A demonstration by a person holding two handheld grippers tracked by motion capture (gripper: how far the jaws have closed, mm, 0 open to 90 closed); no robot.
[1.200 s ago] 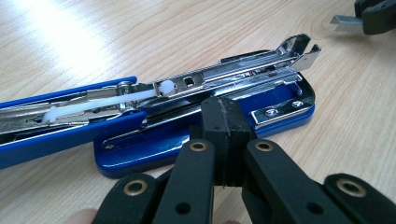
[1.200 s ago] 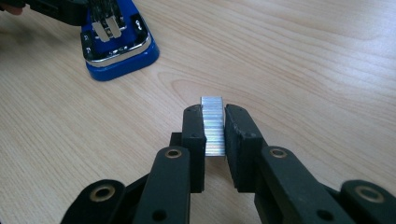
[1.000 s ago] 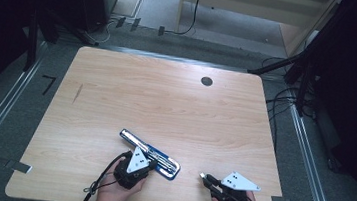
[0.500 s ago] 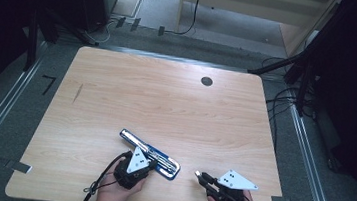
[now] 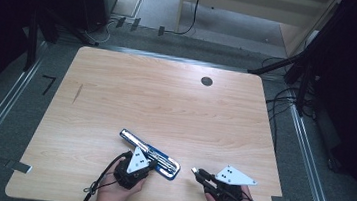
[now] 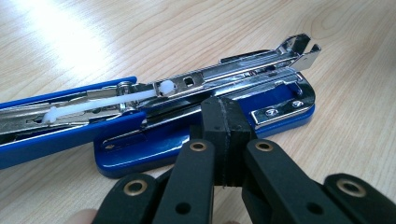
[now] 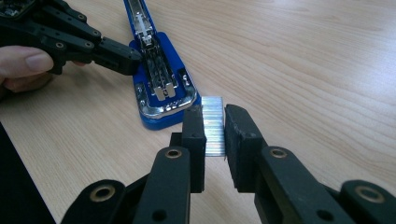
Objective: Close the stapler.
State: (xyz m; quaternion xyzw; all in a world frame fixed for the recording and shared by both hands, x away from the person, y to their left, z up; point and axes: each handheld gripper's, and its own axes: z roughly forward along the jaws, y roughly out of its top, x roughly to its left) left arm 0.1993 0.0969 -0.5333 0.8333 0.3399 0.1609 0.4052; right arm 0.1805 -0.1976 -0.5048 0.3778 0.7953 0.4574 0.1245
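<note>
A blue stapler lies swung open near the table's front edge, its chrome staple channel bare. My left gripper is shut with nothing between its pads, and its tip rests against the near edge of the stapler's blue base. To the right, my right gripper is shut on a short silver strip of staples, held just off the stapler's rounded front end. The right gripper view also shows the left gripper touching the stapler's side, held by a hand.
The wooden table has a black round grommet at the back right and a dark streak at the left. The front edge runs just below both hands. Cables lie on the floor at the right.
My right gripper has moved slightly left and up toward the stapler with the staple strip in it. The left gripper and the stapler have not moved.
</note>
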